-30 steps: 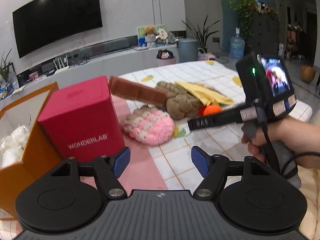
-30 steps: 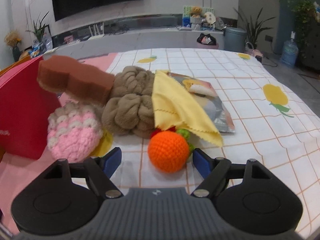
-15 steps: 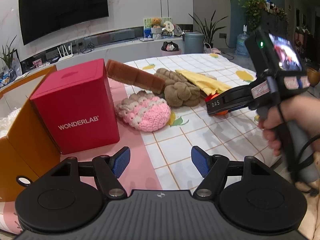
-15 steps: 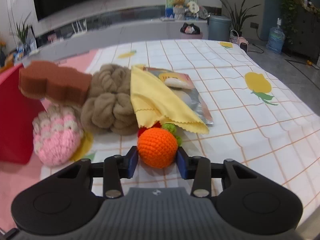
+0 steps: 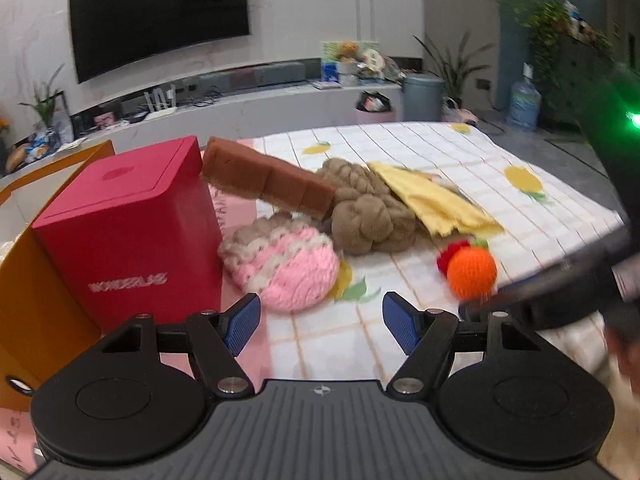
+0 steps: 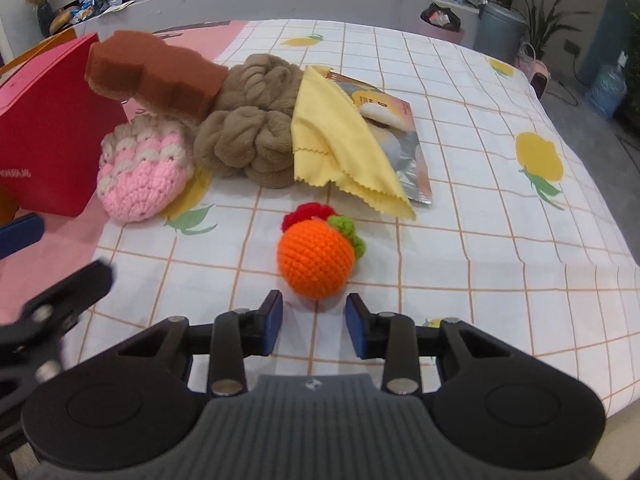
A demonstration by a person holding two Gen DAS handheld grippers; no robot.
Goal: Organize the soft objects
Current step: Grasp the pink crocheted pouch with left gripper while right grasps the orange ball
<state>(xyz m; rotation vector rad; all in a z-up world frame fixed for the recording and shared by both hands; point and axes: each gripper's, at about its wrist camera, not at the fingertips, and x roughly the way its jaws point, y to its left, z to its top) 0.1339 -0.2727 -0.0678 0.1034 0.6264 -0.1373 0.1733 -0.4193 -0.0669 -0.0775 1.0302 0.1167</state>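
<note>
An orange crocheted ball (image 6: 316,258) with red and green trim lies on the checked tablecloth (image 6: 480,240). My right gripper (image 6: 314,322) is just behind it. Its jaws are closing, and only the ball's near end reaches between the fingertips (image 6: 273,320); the pads do not press on it. Behind the ball sit a pink crocheted pouch (image 6: 140,176), a tan plush braid (image 6: 248,140), a brown sponge (image 6: 152,72) and a yellow cloth (image 6: 340,148). My left gripper (image 5: 320,324) is open and empty, in front of the pink pouch (image 5: 288,268).
A red box (image 5: 128,232) stands at the left beside an orange cardboard box (image 5: 36,304). A foil snack packet (image 6: 404,144) lies under the yellow cloth. The table edge drops away on the right. The left gripper's arm (image 6: 56,304) shows blurred at the right view's left edge.
My right jaws have narrowed from wide open, closing in on the orange ball, which now lies at the fingertips. The right gripper tilted further down. My left gripper shifted sideways.
</note>
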